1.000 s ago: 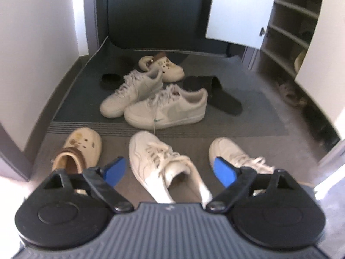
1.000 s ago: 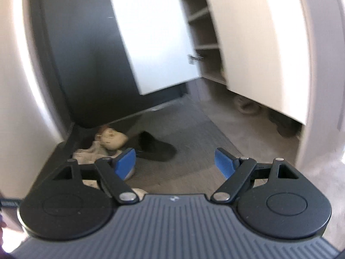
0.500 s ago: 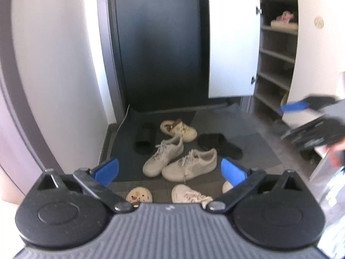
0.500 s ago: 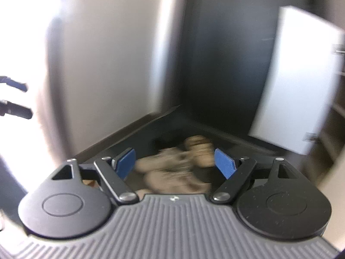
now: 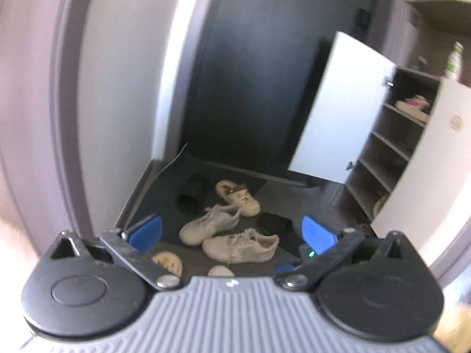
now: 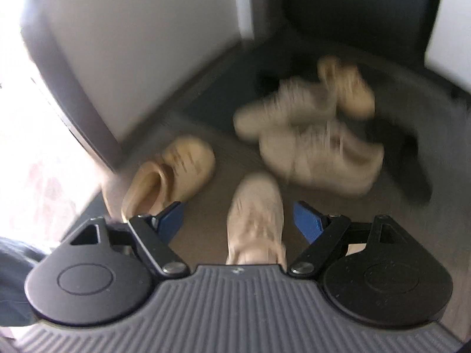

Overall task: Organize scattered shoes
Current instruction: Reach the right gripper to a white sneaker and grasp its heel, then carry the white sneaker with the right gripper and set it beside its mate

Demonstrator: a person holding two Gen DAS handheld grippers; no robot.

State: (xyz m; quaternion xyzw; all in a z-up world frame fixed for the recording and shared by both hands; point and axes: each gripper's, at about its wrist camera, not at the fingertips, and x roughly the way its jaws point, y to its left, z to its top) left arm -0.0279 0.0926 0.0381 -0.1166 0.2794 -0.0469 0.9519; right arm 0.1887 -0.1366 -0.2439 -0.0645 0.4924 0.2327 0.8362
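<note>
Shoes all on floor by the dark door, none picked up. White sneaker [image 6: 256,217] lies toe-away directly between the right gripper [image 6: 237,219] fingers, not touched; jaws wide apart, empty. Tan clog [image 6: 173,173] just left of it, near the wall. Further back, two more white sneakers [image 6: 318,153] overlapping, second clog [image 5: 237,195] and black slides [image 5: 191,195] behind them, on the dark mat [image 5: 153,200]. Left gripper [image 5: 232,232] held high and back, fingers spread, holding nothing. Shoe cabinet [image 5: 391,147] on the right, door open, shelves mostly free. Judgement: right side about to go for the near sneaker. Risks: right view is heavily motion-blurred, so a fast descent could land a finger on the tongue or laces rather than the collar; soft upper may fold and slip out; swinging toward the cabinet could clip the open door.
</note>
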